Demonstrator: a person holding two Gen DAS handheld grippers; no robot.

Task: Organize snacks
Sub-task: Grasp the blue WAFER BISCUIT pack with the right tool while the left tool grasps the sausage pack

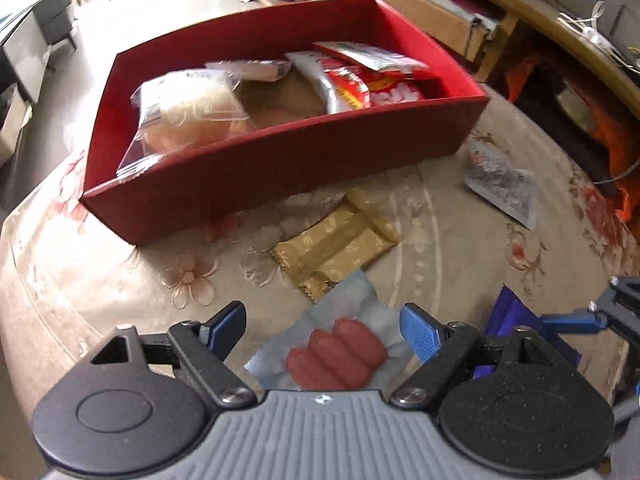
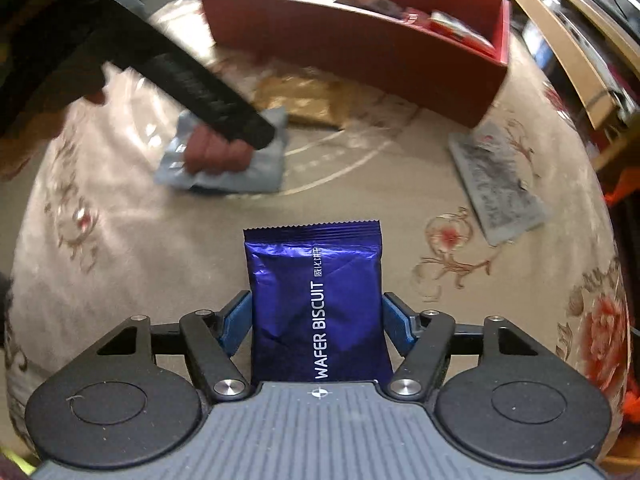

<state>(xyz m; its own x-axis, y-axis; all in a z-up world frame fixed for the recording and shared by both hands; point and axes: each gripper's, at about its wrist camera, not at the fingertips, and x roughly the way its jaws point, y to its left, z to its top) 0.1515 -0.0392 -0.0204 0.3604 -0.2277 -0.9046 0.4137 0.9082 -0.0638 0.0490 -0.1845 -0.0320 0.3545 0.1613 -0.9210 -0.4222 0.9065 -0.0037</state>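
Note:
A red box [image 1: 280, 160] sits on the table and holds several snack packs: a clear bread pack [image 1: 188, 112] and red-and-white packets [image 1: 360, 80]. My left gripper [image 1: 322, 326] is open, its fingers on either side of a sausage pack [image 1: 336, 352] lying on the cloth. My right gripper [image 2: 316, 314] is open around a purple wafer biscuit pack [image 2: 316, 300], blue pads beside its edges. A gold pack [image 1: 336, 244] lies in front of the box; a grey sachet [image 1: 504, 188] lies to the right. The box [image 2: 360, 40], sausage pack [image 2: 220, 152] and sachet [image 2: 496, 184] also show in the right wrist view.
A floral beige cloth [image 1: 120, 288] covers the round table. Wooden shelving [image 1: 440, 4] and clutter stand behind it. The left gripper's black body [image 2: 192, 80] crosses the right wrist view above the sausage pack. The purple pack [image 1: 512, 316] shows beside the right gripper in the left view.

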